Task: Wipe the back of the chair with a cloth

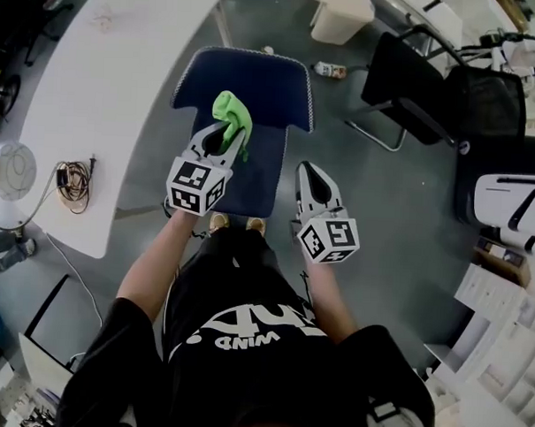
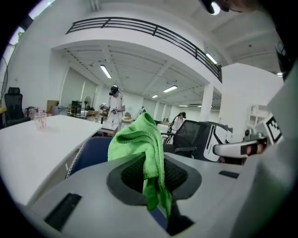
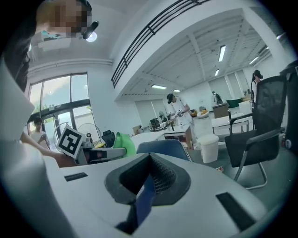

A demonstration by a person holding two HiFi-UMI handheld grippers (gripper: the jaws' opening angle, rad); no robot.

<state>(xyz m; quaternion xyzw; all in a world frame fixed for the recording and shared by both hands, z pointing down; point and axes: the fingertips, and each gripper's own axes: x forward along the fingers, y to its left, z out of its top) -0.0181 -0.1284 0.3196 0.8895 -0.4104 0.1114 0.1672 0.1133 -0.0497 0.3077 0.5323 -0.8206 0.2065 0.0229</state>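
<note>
Left gripper (image 2: 153,188) has its jaws clamped on the green cloth (image 2: 137,139). The cloth bunches up above the jaws and a tail hangs down through them. From the head view we see it held over the blue chair (image 1: 273,85), on the side nearest the white desk (image 1: 114,86). We can't tell if it touches. Right gripper (image 3: 145,188) has only a narrow slit between its jaws and holds nothing. It sits off the chair's right edge.
</note>
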